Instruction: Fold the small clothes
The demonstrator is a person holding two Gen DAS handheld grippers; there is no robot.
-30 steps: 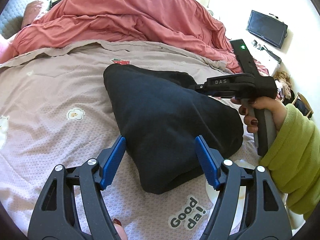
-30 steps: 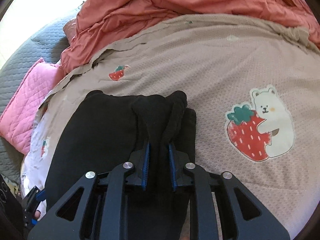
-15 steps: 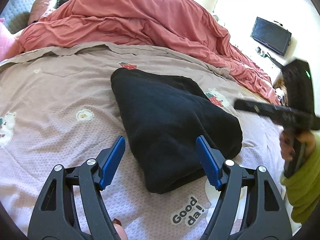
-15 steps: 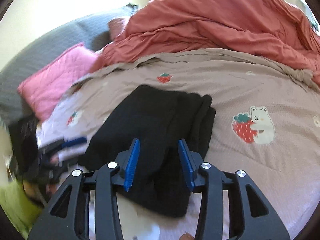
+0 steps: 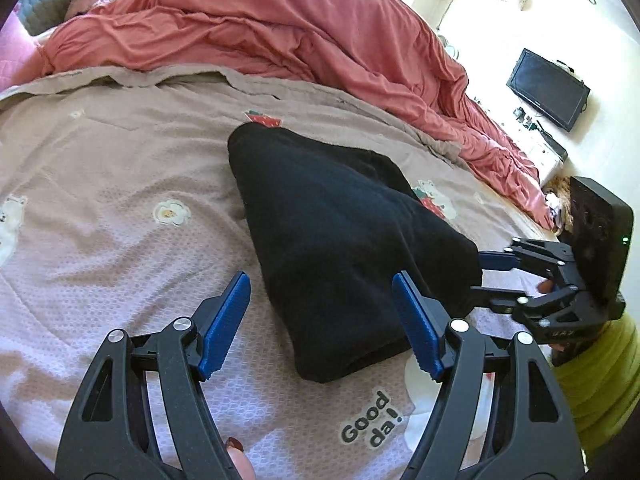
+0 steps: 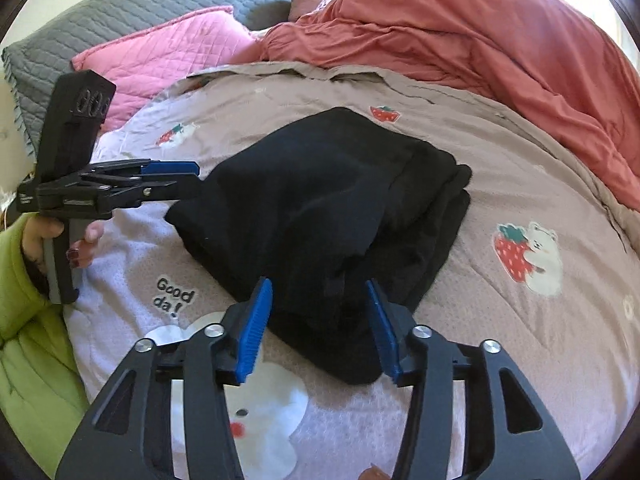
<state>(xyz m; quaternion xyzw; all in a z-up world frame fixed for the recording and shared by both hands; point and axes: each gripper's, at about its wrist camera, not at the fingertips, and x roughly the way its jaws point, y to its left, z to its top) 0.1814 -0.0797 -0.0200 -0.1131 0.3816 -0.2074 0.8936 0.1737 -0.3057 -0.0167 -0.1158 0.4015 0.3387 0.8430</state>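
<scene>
Left wrist view: we see our left hand-held gripper with its blue pads spread wide over the near corner of the folded black garment; the pads do not press on the cloth. The garment lies as a thick, roughly triangular bundle on the mauve quilted bedspread, near a "Good da!" print and beside a small bear-and-strawberry patch. A rumpled coral duvet is piled along the far side of the bed, and a dark monitor stands off the bed at the upper right. At the right edge of this view our right hand-held gripper points at the garment's edge, held by a hand in a lime-green sleeve.

From the right wrist view, the right hand-held gripper is opening, its pads on either side of the garment's near corner without squeezing it. The left hand-held gripper sits just beside the garment's left corner. A pink quilted pillow and a grey quilted one rest at the head of the bed.
</scene>
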